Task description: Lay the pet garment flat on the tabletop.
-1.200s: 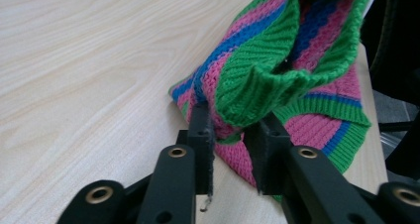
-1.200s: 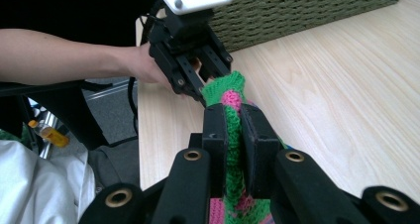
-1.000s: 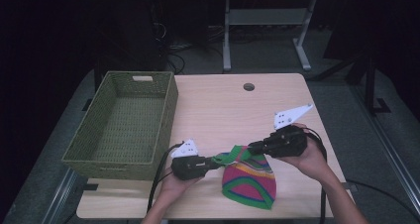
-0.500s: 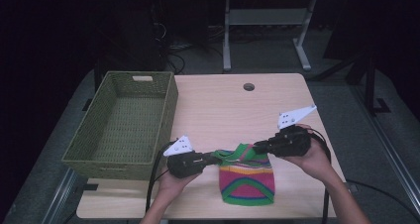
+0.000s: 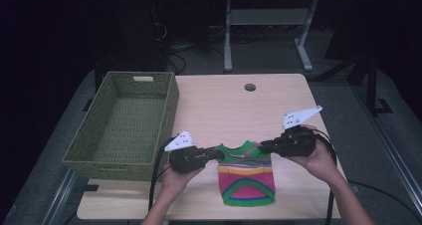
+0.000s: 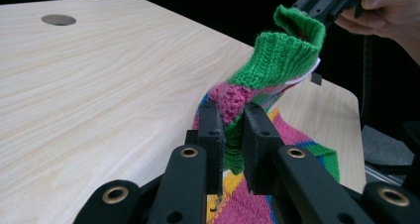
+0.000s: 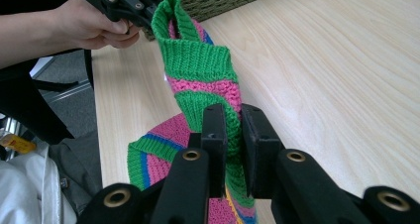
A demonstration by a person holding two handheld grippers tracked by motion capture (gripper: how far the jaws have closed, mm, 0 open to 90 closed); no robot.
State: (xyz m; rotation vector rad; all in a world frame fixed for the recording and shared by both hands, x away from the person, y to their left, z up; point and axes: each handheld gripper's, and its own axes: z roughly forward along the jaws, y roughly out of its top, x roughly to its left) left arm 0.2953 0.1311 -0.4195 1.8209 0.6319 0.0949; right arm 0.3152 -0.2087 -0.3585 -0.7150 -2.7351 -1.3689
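My left gripper (image 5: 216, 154) clamps knit sweater (image 5: 247, 177) shoulder | my right gripper (image 5: 263, 147) clamps other shoulder | no legible writing

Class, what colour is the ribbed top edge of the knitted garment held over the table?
Green; the ribbed top edge shows best in the right gripper view.
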